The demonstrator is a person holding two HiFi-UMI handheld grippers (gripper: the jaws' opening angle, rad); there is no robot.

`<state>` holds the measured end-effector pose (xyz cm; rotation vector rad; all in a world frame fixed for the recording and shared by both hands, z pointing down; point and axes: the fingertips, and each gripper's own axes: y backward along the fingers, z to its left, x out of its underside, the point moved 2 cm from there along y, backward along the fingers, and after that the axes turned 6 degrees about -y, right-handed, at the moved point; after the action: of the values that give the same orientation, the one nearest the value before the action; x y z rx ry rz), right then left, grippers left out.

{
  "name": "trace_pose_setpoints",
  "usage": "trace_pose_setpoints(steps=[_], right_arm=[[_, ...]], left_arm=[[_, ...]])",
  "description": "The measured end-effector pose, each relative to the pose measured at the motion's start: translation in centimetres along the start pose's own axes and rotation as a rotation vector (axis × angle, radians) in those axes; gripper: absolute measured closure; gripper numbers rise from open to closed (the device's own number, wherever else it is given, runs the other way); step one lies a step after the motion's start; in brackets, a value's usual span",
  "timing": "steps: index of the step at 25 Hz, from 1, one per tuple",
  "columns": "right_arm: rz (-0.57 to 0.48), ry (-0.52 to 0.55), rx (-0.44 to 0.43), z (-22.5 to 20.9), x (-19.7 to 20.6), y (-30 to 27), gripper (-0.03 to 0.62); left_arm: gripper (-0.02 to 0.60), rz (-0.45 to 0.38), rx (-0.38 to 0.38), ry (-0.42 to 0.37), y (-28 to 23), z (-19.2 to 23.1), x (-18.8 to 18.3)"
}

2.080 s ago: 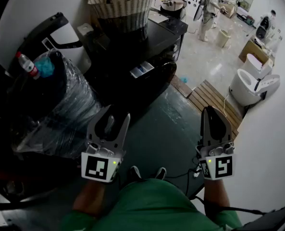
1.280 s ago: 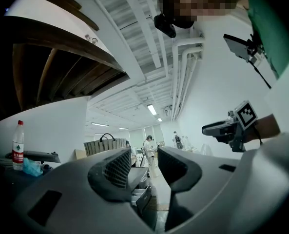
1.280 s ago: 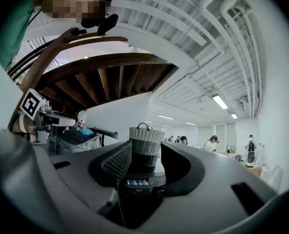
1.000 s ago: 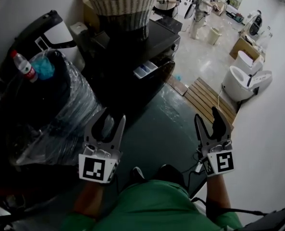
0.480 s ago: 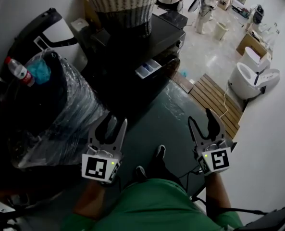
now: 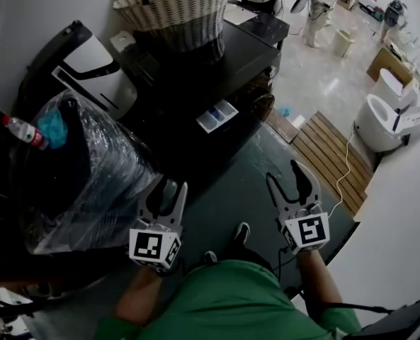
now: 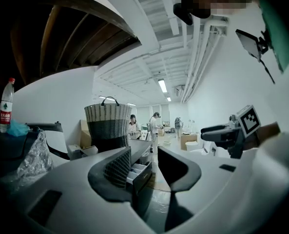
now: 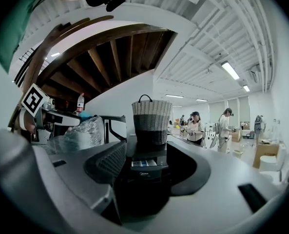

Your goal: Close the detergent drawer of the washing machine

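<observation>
The black washing machine (image 6: 217, 69) stands ahead with its detergent drawer (image 6: 219, 116) pulled out, its white compartments showing. Both grippers hang over the dark floor, well short of the machine. My left gripper (image 6: 168, 188) is open and empty; in the left gripper view the drawer (image 7: 138, 170) shows past the gap of that gripper (image 7: 144, 161). My right gripper (image 6: 284, 176) is open, its jaws have just been opening wider, and nothing is between them. The right gripper view has the drawer front (image 8: 145, 171) straight ahead, beyond the right gripper (image 8: 146, 156).
A wicker basket (image 6: 174, 13) sits on the machine. A plastic-wrapped bundle (image 6: 82, 168) with a bottle (image 6: 25, 131) stands at the left. A wooden slat mat (image 6: 333, 151), a cable (image 6: 345, 170) and white fixtures (image 6: 390, 122) lie to the right. People stand far behind (image 8: 195, 126).
Both grippers have sunk and moved forward toward the machine. The right jaws stand wider apart than two seconds ago. The drawer stays pulled out.
</observation>
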<state>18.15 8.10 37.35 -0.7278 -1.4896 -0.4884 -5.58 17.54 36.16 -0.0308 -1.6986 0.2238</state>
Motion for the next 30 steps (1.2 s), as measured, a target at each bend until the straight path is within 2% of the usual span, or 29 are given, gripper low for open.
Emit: trace_pose_setpoints(steps=[6, 11, 15, 19, 24, 28, 30], right_arm=[[0.061, -0.156, -0.03, -3.2, 3.4, -3.2, 0.324], [0.105, -0.144, -0.059, -3.5, 5.1, -5.2, 0.324], [0.151, -0.196, -0.083, -3.7, 6.6, -6.9, 0.326], [0.22, -0.215, -0.103, -3.4, 9.0, -8.7, 0.328], [0.311, -0.425, -0.14, -3.2, 13.0, -11.8, 0.344], [0.372, -0.462, -0.148, -2.9, 15.1, -15.0, 0.353], [0.391, -0.513, -0.157, -2.9, 16.5, -16.6, 0.353]], left_arm=[[0.399, 0.024, -0.038, -0.004, -2.5, -0.4, -0.4], [0.399, 0.056, -0.065, 0.002, -3.4, 0.1, 0.2], [0.399, 0.083, -0.066, 0.024, -4.5, 0.7, 1.3], [0.399, 0.115, -0.053, 0.051, -6.2, 1.9, 2.9], [0.399, 0.133, -0.034, 0.132, -8.9, 5.0, 5.0], [0.399, 0.146, 0.02, 0.13, -11.8, 7.2, 5.8], [0.4, 0.155, 0.051, 0.132, -13.2, 8.2, 6.1]])
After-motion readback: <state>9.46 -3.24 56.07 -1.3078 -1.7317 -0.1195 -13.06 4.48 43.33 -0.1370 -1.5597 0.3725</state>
